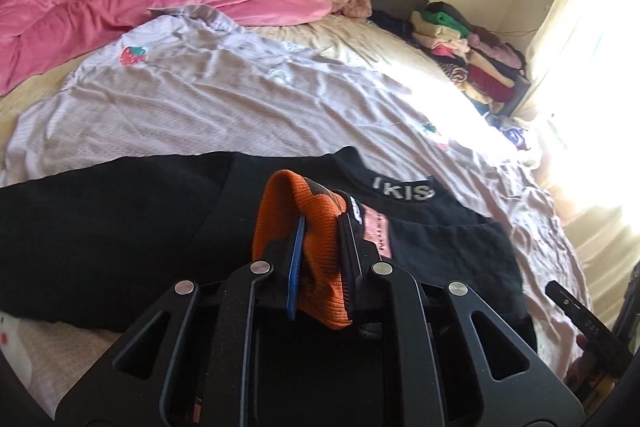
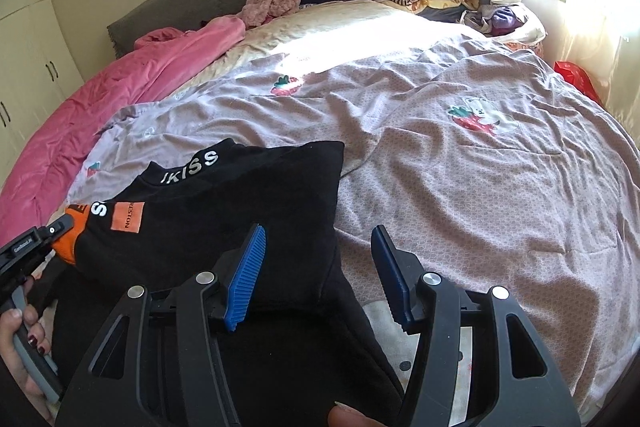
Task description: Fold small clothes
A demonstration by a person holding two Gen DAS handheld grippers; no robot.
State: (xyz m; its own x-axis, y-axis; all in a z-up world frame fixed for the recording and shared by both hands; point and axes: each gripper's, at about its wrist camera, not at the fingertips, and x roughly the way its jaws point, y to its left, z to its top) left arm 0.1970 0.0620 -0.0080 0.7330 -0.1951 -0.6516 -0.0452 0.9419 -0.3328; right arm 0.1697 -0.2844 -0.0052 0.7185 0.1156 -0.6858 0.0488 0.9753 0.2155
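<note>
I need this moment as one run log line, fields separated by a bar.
left gripper: shut on orange cuff | right gripper: open, over black sweater | sweater: lying on bed cover, fold not finished

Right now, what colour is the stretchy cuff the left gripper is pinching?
Orange: the ribbed cuff of the black top, clearest in the left wrist view.

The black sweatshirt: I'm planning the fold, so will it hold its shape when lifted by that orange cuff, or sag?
Probably sag: the black sweatshirt lies limp and creased on the bedsheet. The ribbed orange cuff, bunched in the left tongs, looks grippy, so it is unlikely to slip. The sleeve would likely rise first, the body trailing.
</note>
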